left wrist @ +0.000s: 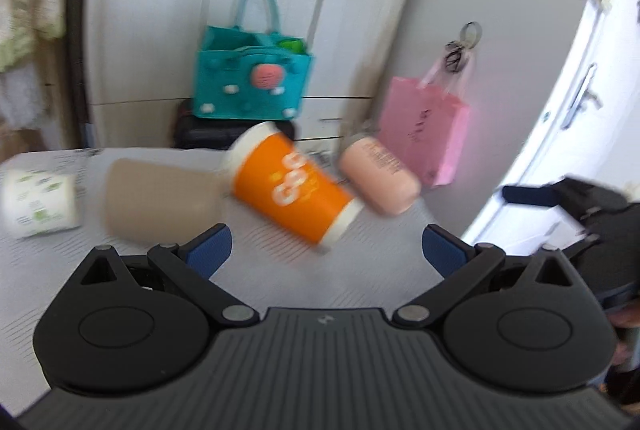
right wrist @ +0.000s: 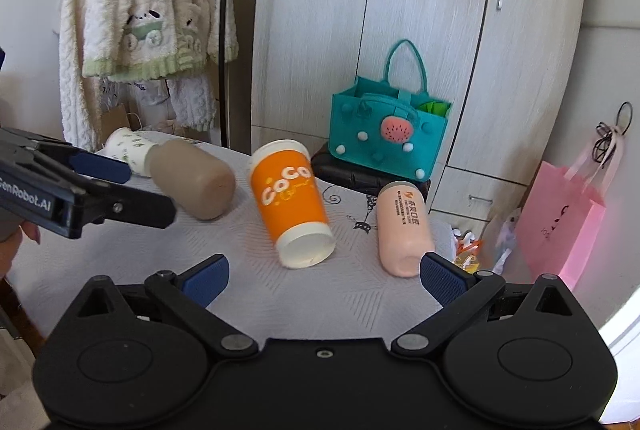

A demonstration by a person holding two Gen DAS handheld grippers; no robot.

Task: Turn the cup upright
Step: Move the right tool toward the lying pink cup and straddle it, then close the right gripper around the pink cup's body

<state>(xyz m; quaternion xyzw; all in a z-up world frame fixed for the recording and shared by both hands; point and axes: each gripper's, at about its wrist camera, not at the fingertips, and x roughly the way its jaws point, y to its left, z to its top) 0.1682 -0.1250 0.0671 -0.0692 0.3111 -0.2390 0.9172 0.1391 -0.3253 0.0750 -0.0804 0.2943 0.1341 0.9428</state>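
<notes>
While it lies sideways, orange cup [right wrist: 291,204] fronts right hand-held gripper [right wrist: 325,276]

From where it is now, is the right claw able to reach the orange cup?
Probably yes. The right claw is open, and the orange cup lies on its side just ahead of it, with bare tablecloth between them and nothing blocking.

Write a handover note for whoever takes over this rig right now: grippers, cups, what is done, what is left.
Left gripper: open, empty, above the table.
Right gripper: open, empty, facing the orange cup.
Four cups lie on their sides in a row: white patterned cup, brown cup, the orange one, pink cup.
Done: none upright, none gripped.
Left: grip a cup, stand it up; the orange one lies nearest both grippers.
</notes>
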